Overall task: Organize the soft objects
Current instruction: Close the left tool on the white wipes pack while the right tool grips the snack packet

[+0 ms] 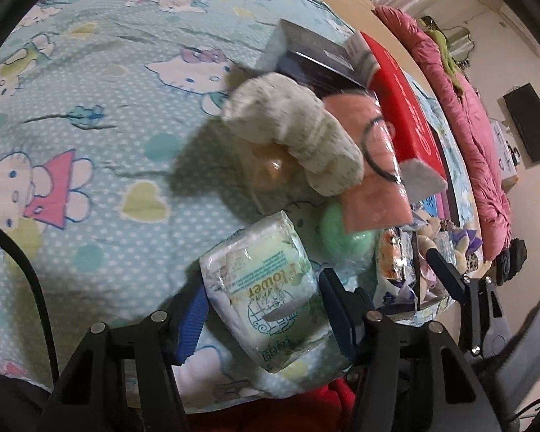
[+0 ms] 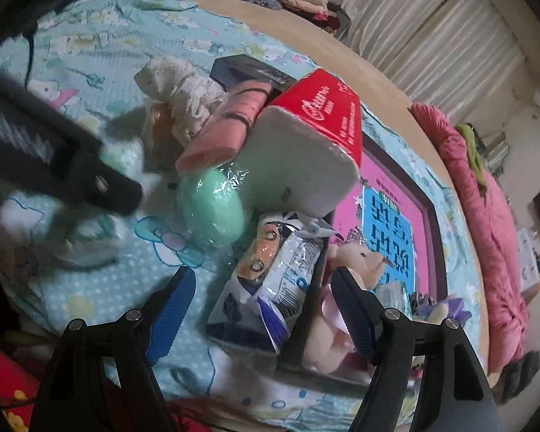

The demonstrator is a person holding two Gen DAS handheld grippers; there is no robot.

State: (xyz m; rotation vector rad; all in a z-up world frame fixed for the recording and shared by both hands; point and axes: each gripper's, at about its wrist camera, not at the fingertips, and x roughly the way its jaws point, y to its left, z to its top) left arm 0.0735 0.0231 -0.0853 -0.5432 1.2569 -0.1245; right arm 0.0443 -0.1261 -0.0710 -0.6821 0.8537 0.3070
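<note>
Blue ribbed pads line the fingers of the left gripper, which straddle a white-and-green plastic-wrapped tissue pack lying on the pale blue cartoon-print quilt at lower centre of the left wrist view. Both pads sit right at the pack's sides, and blur makes it hard to tell whether they truly press it.

Above the pack lies a heap: a speckled cream sock bundle, a pink folded cloth in clear film, a mint-green round sponge in plastic wrap half hidden beneath the cloth, and a red-topped white foam block cut off by the heap.

In the right wrist view, the right gripper stands spread wide with nothing pinched; a crinkled printed plastic packet lies between its fingers, leaning on the wall of a dark-rimmed box with a pink and blue printed base. A pale pink plush toy inside the box is partly hidden behind the right finger. The other gripper is a blurred black shape at left.
</note>
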